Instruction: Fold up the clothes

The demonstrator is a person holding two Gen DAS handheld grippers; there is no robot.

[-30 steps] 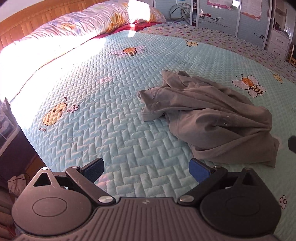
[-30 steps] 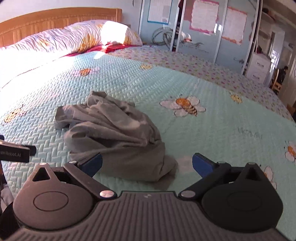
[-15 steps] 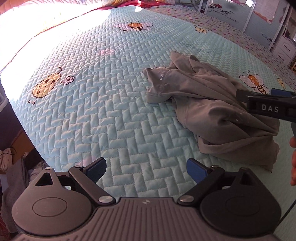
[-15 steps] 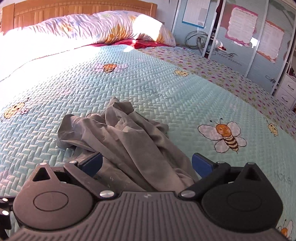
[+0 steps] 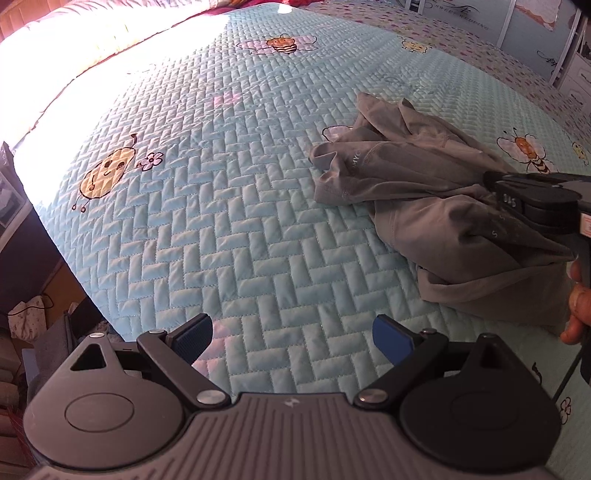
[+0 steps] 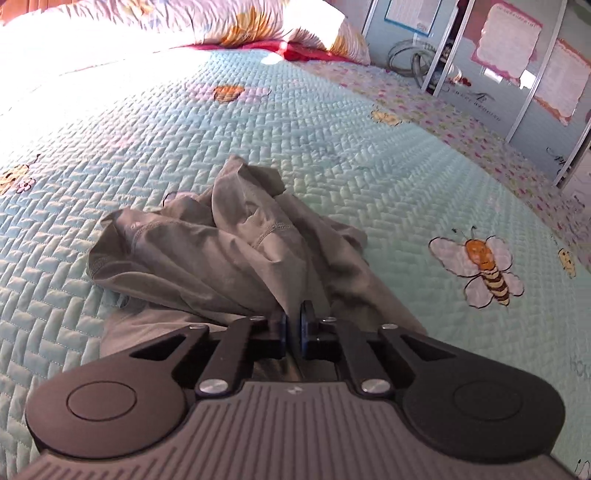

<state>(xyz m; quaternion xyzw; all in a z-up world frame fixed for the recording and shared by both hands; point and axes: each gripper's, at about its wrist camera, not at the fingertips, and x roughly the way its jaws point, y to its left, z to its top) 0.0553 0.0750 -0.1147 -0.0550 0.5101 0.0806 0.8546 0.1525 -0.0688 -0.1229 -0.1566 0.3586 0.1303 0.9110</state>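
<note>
A crumpled grey garment (image 5: 436, 199) lies on the light blue quilted bedspread (image 5: 229, 206), to the right in the left wrist view. It fills the middle of the right wrist view (image 6: 221, 258). My left gripper (image 5: 291, 334) is open and empty, low over the quilt, left of and nearer than the garment. My right gripper (image 6: 292, 325) is shut on a fold of the garment's near part. It also shows in the left wrist view (image 5: 495, 184), coming in from the right over the cloth.
The bed's left edge (image 5: 48, 236) drops to dark floor clutter. Pillows (image 6: 229, 22) lie at the head of the bed. Wardrobe doors (image 6: 524, 66) stand at the far right. A hand (image 5: 576, 310) holds the right gripper's handle.
My right gripper has moved onto the garment and closed on a fold; it was open before. My left gripper has tilted down toward the quilt and stayed open.
</note>
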